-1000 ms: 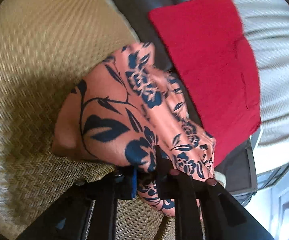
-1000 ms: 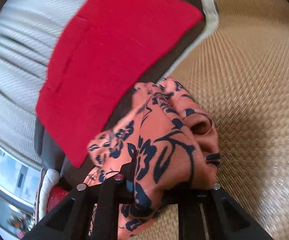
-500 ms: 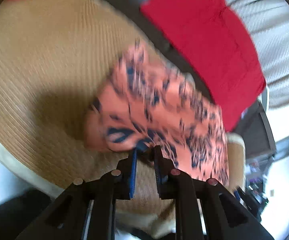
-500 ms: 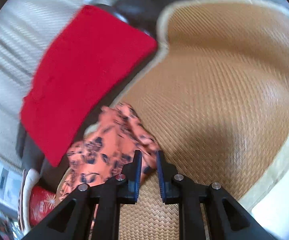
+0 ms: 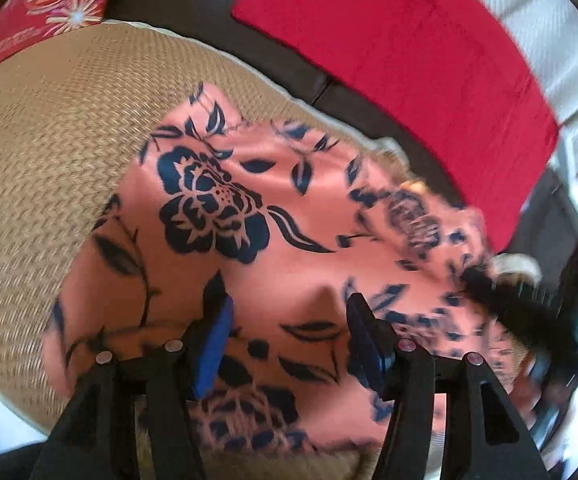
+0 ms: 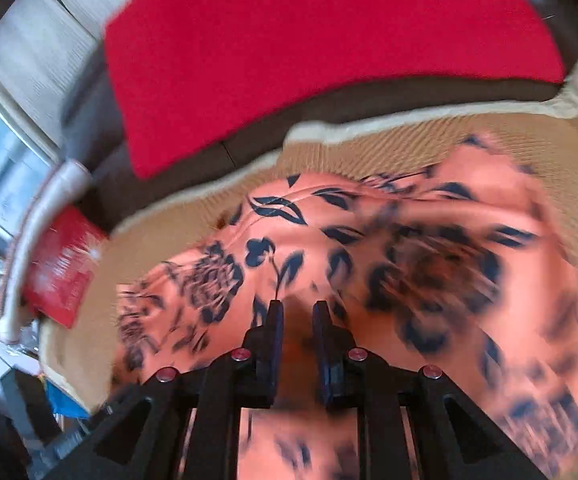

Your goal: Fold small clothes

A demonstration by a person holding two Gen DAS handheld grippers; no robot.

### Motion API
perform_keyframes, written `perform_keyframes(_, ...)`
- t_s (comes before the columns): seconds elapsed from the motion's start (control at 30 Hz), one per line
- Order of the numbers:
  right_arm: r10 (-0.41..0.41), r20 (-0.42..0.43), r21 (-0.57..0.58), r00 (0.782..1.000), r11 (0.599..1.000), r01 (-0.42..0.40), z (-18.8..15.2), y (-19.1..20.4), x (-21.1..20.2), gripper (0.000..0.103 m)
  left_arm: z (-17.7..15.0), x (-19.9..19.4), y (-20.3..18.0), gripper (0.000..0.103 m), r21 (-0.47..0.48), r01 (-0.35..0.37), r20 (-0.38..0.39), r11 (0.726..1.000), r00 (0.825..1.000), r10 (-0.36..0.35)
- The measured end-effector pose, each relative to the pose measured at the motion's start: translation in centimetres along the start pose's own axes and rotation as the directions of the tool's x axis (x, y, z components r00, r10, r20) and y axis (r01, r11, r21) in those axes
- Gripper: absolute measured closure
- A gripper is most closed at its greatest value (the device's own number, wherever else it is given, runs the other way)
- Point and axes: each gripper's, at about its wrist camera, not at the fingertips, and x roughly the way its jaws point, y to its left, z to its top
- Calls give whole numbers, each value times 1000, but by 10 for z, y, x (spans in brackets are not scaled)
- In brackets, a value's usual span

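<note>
Lying spread over a woven mat (image 5: pixel 41 152), the floral garment (image 5: pixel 249 208) covers the mat's near part and reaches its pale-bound far edge, just short of the dark cushion behind. The cloth is salmon pink with dark blue flowers and leaves, and it shows soft ridges rather than a flat sheet.

The left gripper (image 5: pixel 289 332) hangs above the garment with its jaws standing well apart; they have just been opening, and no cloth is pinched between the blue pads (image 5: pixel 213 344), which only have fabric beneath them.

The right gripper (image 6: pixel 297 328) sits low over the same garment with its jaws drawn close, a narrow gap left between them. Motion blur hides whether a fold of cloth is caught there, so its hold cannot be told.

A red cloth (image 6: pixel 313 52) lies on the cushion beyond the mat's far edge. A red printed packet (image 5: pixel 45 8) rests past the mat's far left corner.
</note>
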Motion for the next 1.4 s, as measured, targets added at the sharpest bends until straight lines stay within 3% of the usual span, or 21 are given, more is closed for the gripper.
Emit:
perform_keyframes(0.1, -68, 35, 31, 997, 997, 67, 32, -13, 35, 87, 5, 17, -5, 43, 55, -49, 19, 997, 999, 48)
perform_keyframes(0.17, -130, 84, 121, 988, 985, 119, 53, -36, 52, 87, 12, 18, -5, 43, 68, -49, 51, 997, 998, 45)
perform_keyframes(0.2, -119, 112, 184, 987, 978, 97, 58, -50, 52, 87, 14, 20, -4, 43, 77, -58, 51, 995, 997, 54)
perform_keyframes(0.3, -88, 193, 315, 977, 949, 23, 59, -77, 28, 87, 21, 20, 1, 43, 72, -39, 49, 997, 998, 36)
perform_keyframes(0.4, -181, 295, 327, 938, 942, 79, 48, -98, -15, 82, 22, 15, 7, 43, 47, -23, 45, 999, 999, 21)
perform_keyframes(0.43, -203, 309, 333, 929, 938, 94, 43, -111, -31, 73, 21, 13, 7, 43, 46, -23, 47, 999, 999, 21)
perform_keyframes(0.5, -210, 283, 360, 936, 928, 100, 35, -136, -50, 46, 18, 14, 6, 43, 61, -32, 55, 998, 998, 29)
perform_keyframes(0.53, -218, 273, 383, 937, 918, 101, 28, -149, -60, 26, 17, 14, 5, 42, 72, -38, 63, 997, 997, 34)
perform_keyframes(0.57, -232, 283, 402, 931, 910, 104, 20, -159, -69, 25, 16, 15, 3, 42, 79, -41, 67, 996, 997, 36)
perform_keyframes(0.6, -229, 289, 410, 930, 907, 96, 13, -167, -76, 25, 17, 17, 2, 42, 89, -50, 72, 995, 996, 44)
perform_keyframes(0.73, -160, 193, 378, 968, 923, 77, 0, -173, -68, 26, 25, 24, -3, 42, 134, -89, 95, 987, 993, 77)
perform_keyframes(0.8, -154, 129, 342, 980, 934, 102, -12, -168, -60, 38, 28, 27, -4, 42, 149, -96, 100, 984, 992, 82)
perform_keyframes(0.83, -178, 107, 290, 978, 947, 141, -17, -159, -57, 58, 30, 28, -4, 42, 165, -100, 104, 981, 991, 83)
perform_keyframes(0.87, -251, 94, 212, 964, 951, 226, -23, -146, -57, 67, 33, 30, -6, 42, 182, -103, 107, 978, 991, 85)
perform_keyframes(0.93, -296, 76, 149, 952, 948, 282, -35, -132, -60, 71, 43, 39, -9, 42, 230, -120, 108, 966, 989, 98)
perform_keyframes(1.0, -307, 42, 141, 951, 944, 299, -49, -125, -65, 72, 55, 49, -12, 42, 269, -118, 102, 956, 990, 94)
perform_keyframes(1.1, -351, 25, 84, 936, 934, 348, -75, -115, -80, 72, 67, 53, -5, 42, 247, -54, 64, 968, 997, 40)
perform_keyframes(1.2, -351, 71, 76, 934, 935, 345, -91, -113, -92, 71, 70, 44, 4, 42, 179, -18, 54, 984, 999, 9)
perform_keyframes(1.3, -301, 144, 189, 943, 943, 273, -93, -117, -123, 70, 62, 12, 7, 42, 172, 7, 86, 985, 996, -22)
perform_keyframes(1.37, -214, 247, 237, 945, 959, 155, -101, -115, -155, 64, 58, -12, 8, 42, 210, -45, 144, 977, 989, 15)
perform_keyframes(1.4, -185, 269, 236, 945, 964, 121, -104, -114, -163, 55, 58, -25, 9, 41, 238, -133, 209, 962, 974, 83)
